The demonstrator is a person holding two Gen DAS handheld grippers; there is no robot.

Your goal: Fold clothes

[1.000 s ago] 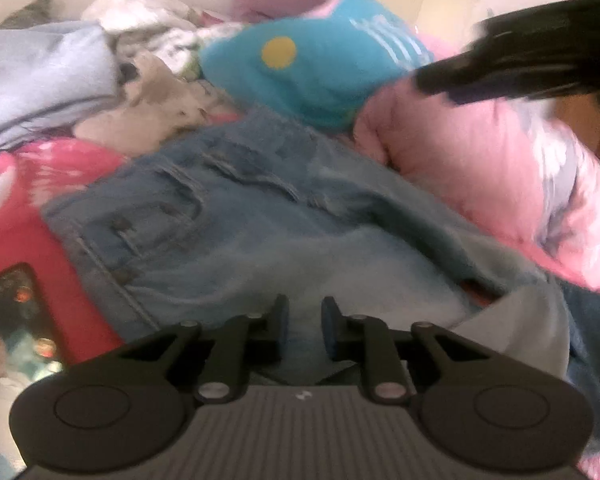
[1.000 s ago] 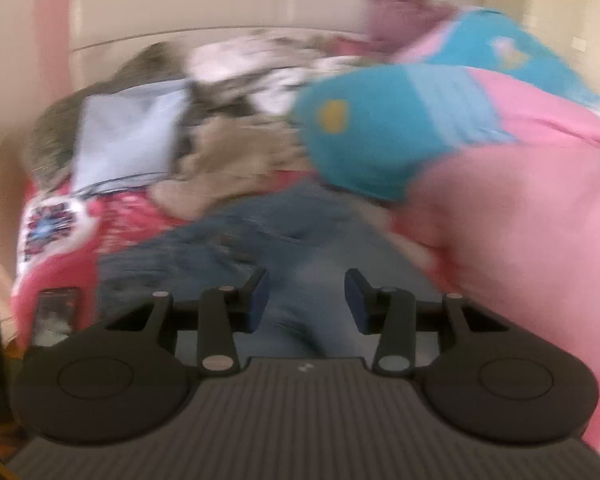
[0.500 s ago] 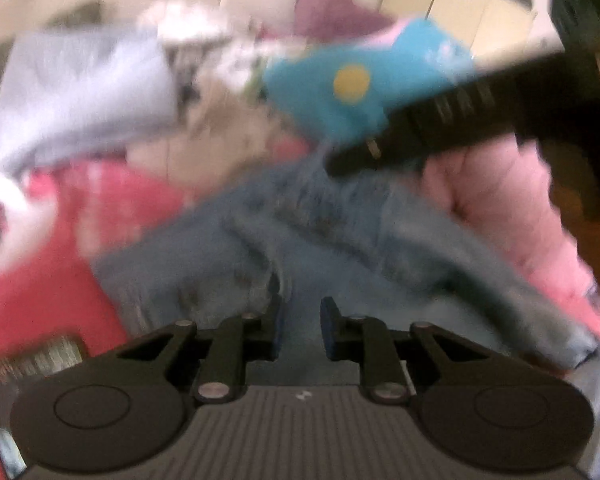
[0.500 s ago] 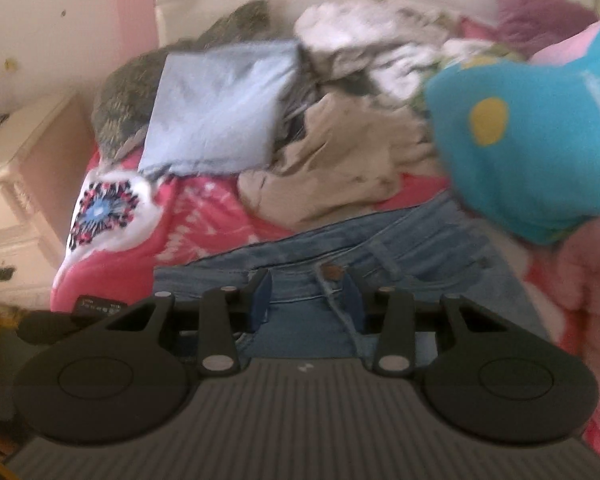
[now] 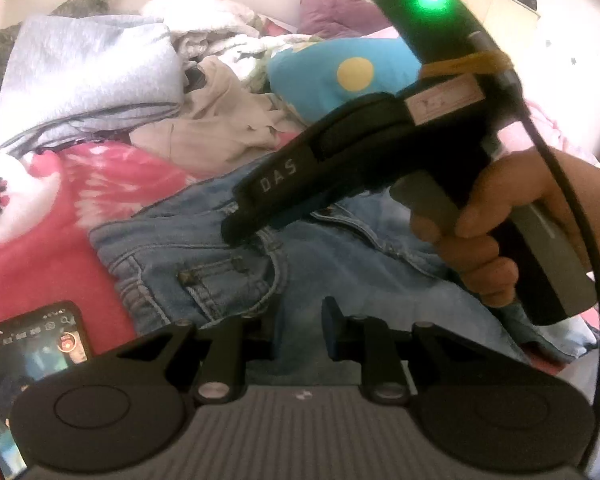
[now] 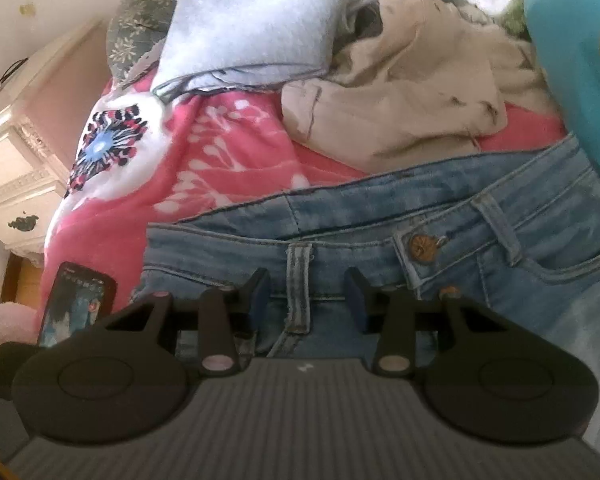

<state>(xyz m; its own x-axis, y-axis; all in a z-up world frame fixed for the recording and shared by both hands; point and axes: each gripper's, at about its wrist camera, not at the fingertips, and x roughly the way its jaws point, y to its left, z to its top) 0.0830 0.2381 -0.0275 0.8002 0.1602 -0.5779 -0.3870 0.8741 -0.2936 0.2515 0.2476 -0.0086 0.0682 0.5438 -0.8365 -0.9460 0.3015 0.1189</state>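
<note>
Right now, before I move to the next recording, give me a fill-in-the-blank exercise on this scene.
1. The right claw straddles a belt loop on the waistband of the blue ____.
2. The phone lies on a bedspread that is mostly ____.
3. The beige garment lies between the grey sweatshirt and a turquoise cushion bearing a ____ circle.

Missing words: jeans; pink; yellow

"DAS" in pale letters on black finger of right gripper [image 5: 236, 236], seen from left wrist view. Tan label [image 5: 444, 100] on same gripper body: print too blurred to read. Phone [image 5: 28, 356] screen text illegible.
</note>
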